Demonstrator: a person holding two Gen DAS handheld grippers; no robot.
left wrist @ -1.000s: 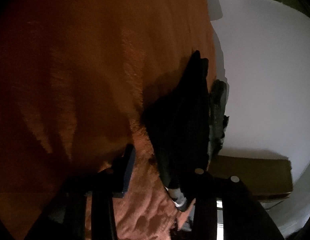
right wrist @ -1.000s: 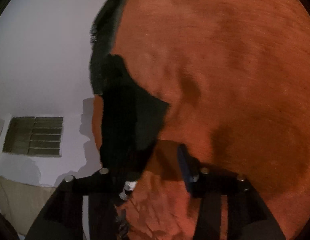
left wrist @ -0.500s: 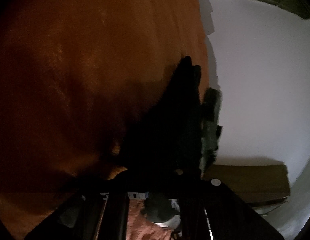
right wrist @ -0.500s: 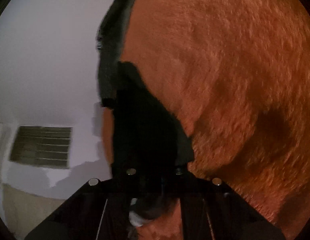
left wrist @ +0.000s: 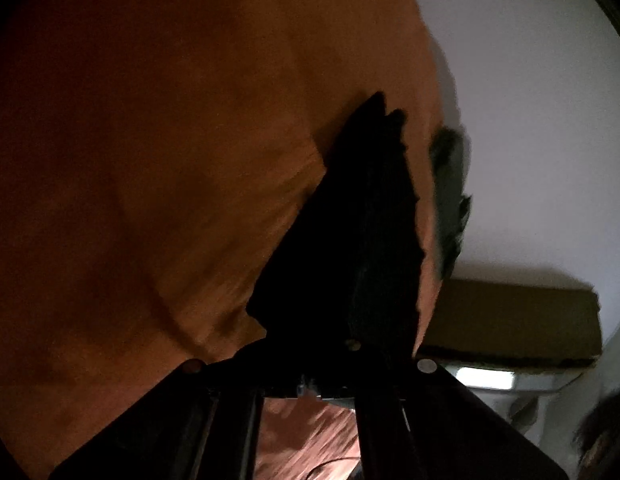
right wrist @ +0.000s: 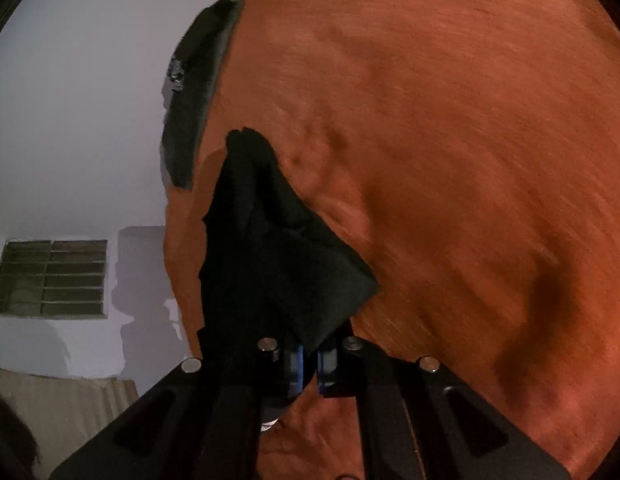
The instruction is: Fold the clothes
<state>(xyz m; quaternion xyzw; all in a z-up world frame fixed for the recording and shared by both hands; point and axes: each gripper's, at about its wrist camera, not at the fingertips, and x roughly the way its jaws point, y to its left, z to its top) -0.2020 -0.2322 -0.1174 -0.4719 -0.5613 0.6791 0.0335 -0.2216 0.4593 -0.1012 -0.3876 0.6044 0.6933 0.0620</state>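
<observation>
Our left gripper is clamped on one end of the black garment, which lies stretched over the orange blanket. Our right gripper pinches the garment's other end between its blue pads. Beyond it, a dark grey cloth lies at the blanket's edge.

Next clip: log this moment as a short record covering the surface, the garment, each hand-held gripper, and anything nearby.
surface: orange blanket
garment: black cloth, lifted at near edge
left hand-held gripper: shut on black cloth
right hand-held gripper: shut on black cloth
nearby: dark grey garment at blanket edge; cardboard box
fold: not yet done
</observation>
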